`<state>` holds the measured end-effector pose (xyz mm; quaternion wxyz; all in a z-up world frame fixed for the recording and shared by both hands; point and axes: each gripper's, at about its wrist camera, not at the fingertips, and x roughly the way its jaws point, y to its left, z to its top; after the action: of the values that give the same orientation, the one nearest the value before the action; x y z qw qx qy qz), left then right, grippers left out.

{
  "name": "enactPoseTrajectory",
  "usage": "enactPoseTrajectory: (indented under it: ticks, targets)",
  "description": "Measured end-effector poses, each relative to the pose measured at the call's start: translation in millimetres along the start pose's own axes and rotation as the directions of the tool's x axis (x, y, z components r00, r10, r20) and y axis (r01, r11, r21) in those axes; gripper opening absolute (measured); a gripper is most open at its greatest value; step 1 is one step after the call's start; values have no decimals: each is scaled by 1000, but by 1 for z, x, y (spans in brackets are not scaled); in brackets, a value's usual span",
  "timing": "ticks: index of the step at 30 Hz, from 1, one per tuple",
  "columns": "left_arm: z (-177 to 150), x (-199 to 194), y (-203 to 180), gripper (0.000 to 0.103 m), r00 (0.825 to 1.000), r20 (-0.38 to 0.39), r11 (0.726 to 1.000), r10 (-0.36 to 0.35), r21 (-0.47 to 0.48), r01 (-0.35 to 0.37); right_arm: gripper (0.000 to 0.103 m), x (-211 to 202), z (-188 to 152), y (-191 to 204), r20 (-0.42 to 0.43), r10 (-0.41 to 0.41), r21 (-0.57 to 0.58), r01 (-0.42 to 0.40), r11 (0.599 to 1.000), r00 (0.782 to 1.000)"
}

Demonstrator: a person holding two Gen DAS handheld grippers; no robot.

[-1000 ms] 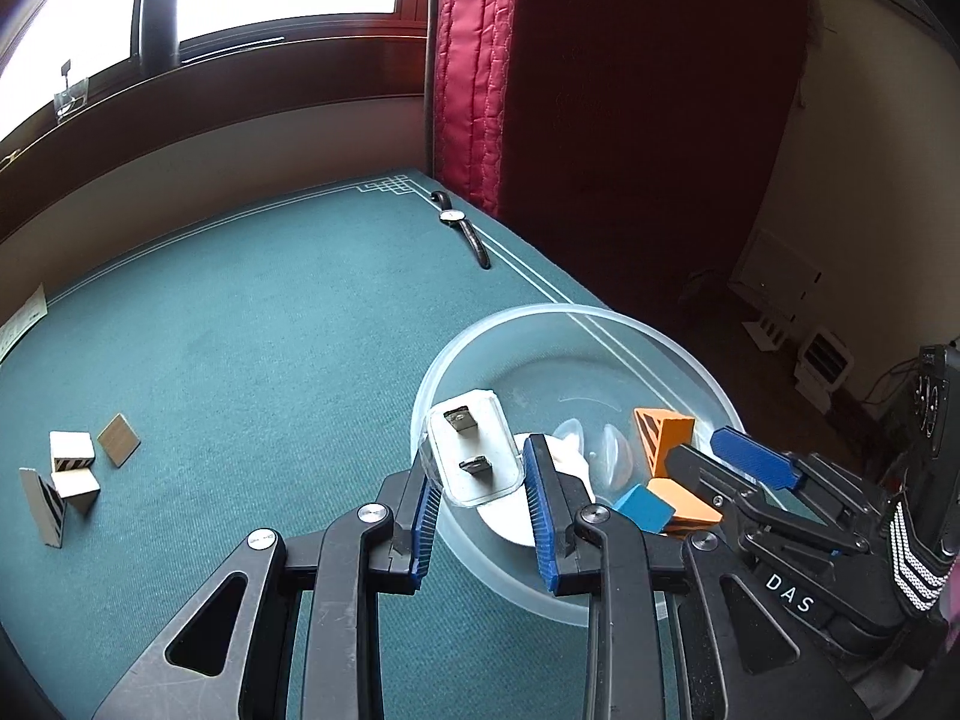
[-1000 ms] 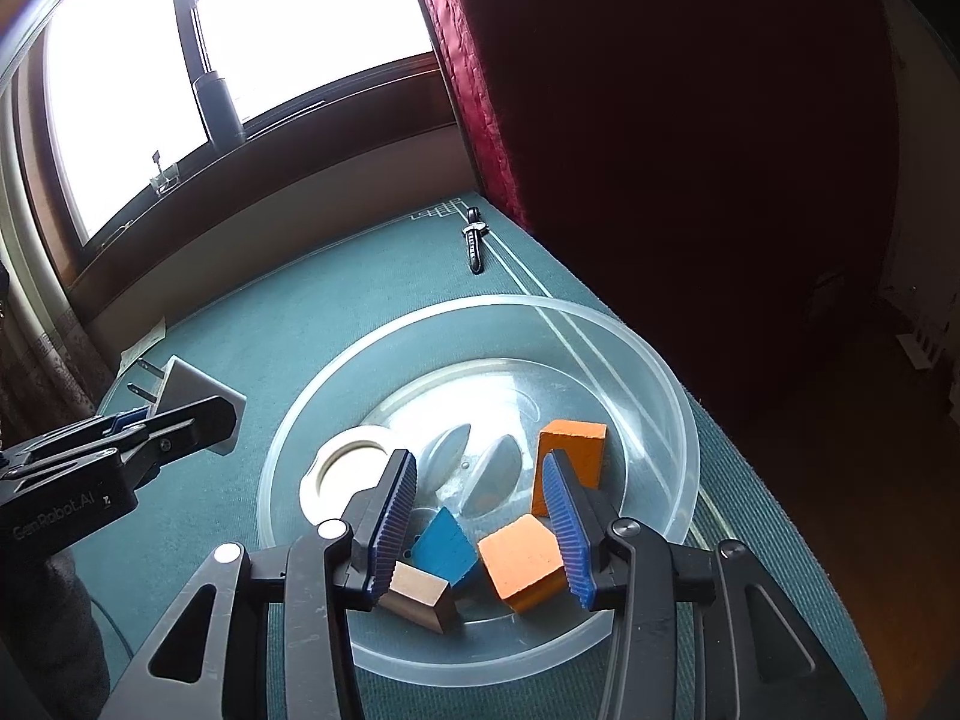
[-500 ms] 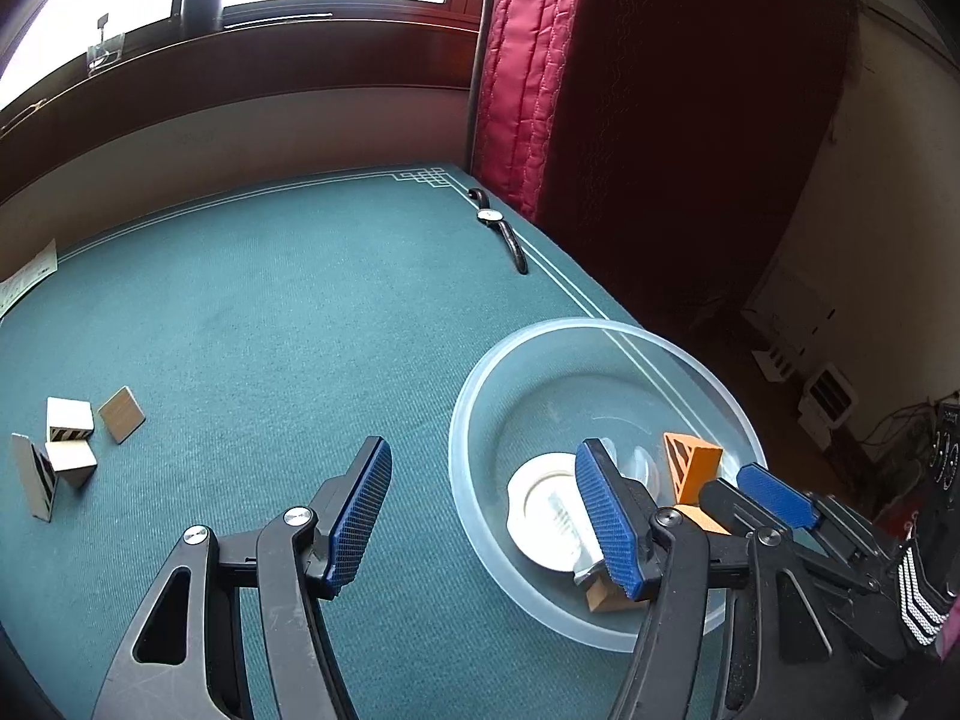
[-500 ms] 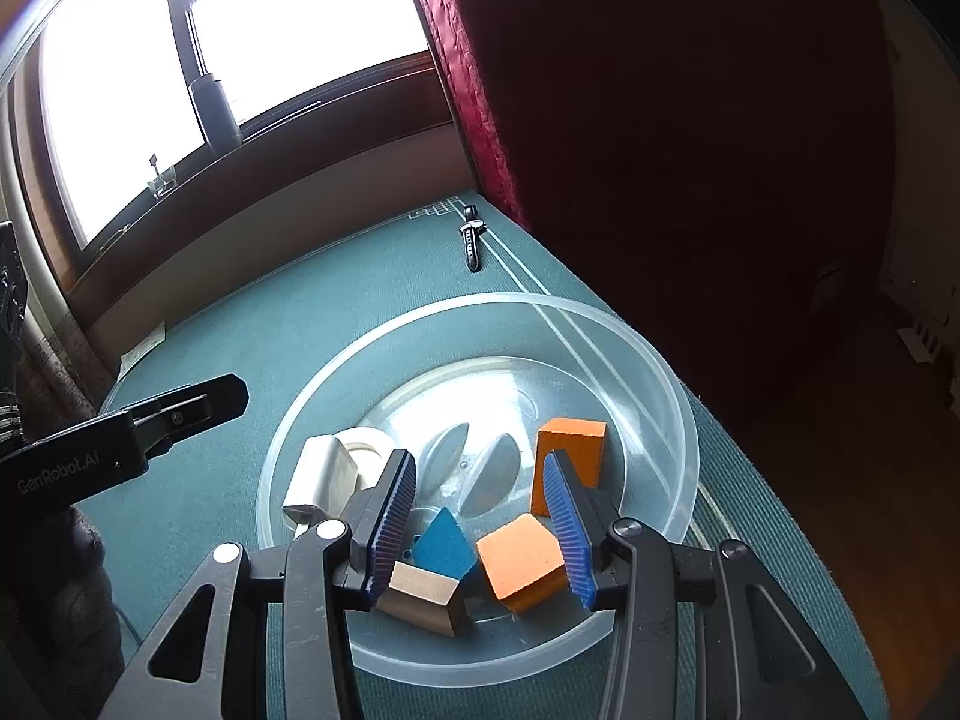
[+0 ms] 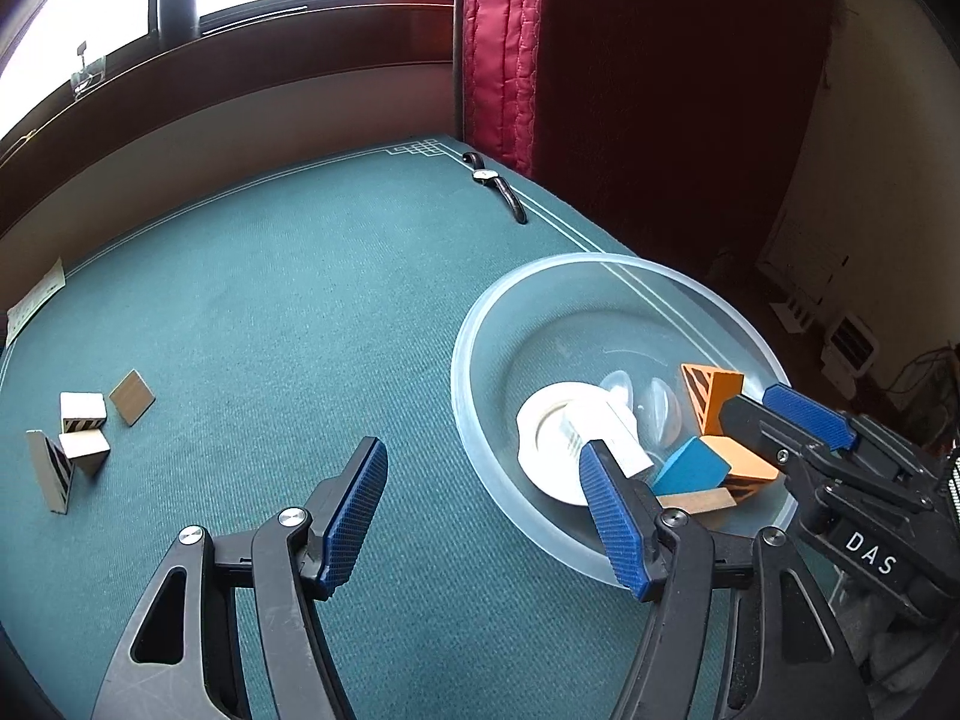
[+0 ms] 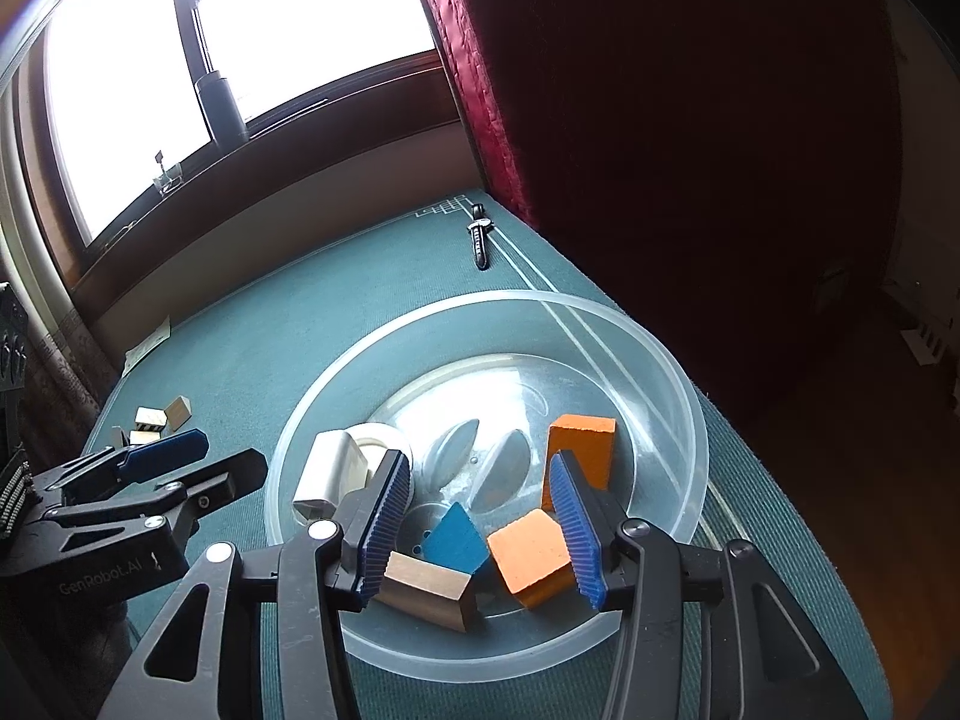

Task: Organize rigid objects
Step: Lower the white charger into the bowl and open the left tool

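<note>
A clear plastic bowl (image 5: 474,324) (image 6: 690,414) stands on the green table. It holds a white charger plug (image 5: 609,429) (image 6: 330,471) lying on a white ring (image 5: 546,426), two orange blocks (image 6: 582,450) (image 6: 531,558), a blue block (image 6: 456,540) (image 5: 690,468) and a wooden block (image 6: 426,591). My left gripper (image 5: 486,516) is open and empty, just left of the bowl's near rim. My right gripper (image 6: 480,534) is open and empty above the bowl's near side. Several small wooden blocks (image 5: 84,426) (image 6: 159,420) lie at the far left of the table.
A black wristwatch (image 5: 498,186) (image 6: 480,237) lies at the table's far corner by the red curtain (image 5: 504,48). A paper slip (image 5: 36,300) lies at the left edge. The table's right edge runs just past the bowl.
My left gripper opened and let the white charger plug fall into the bowl, then drew back to the left. The right gripper has stayed still and open.
</note>
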<state>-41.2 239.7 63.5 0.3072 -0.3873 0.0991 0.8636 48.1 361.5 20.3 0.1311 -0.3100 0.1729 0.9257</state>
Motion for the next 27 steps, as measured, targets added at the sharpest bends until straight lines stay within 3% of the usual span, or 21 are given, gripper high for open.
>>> enactPoseTrajectory:
  ticks: [6,21,27]
  targets:
    - [-1,17,-8,68,999,-31,1000,9,23,-9,53,-2,2,-1,11,-2,6,2,1000,1000]
    - [7,24,-37,68,999,-22,996,-24,81,26,54,-7,9,-11,37,-25,38,24,999,999]
    - [3,22,-33,68,999,-27,998,-25,60,27,54,-7,9,-10,38,-23,37,22,999,999]
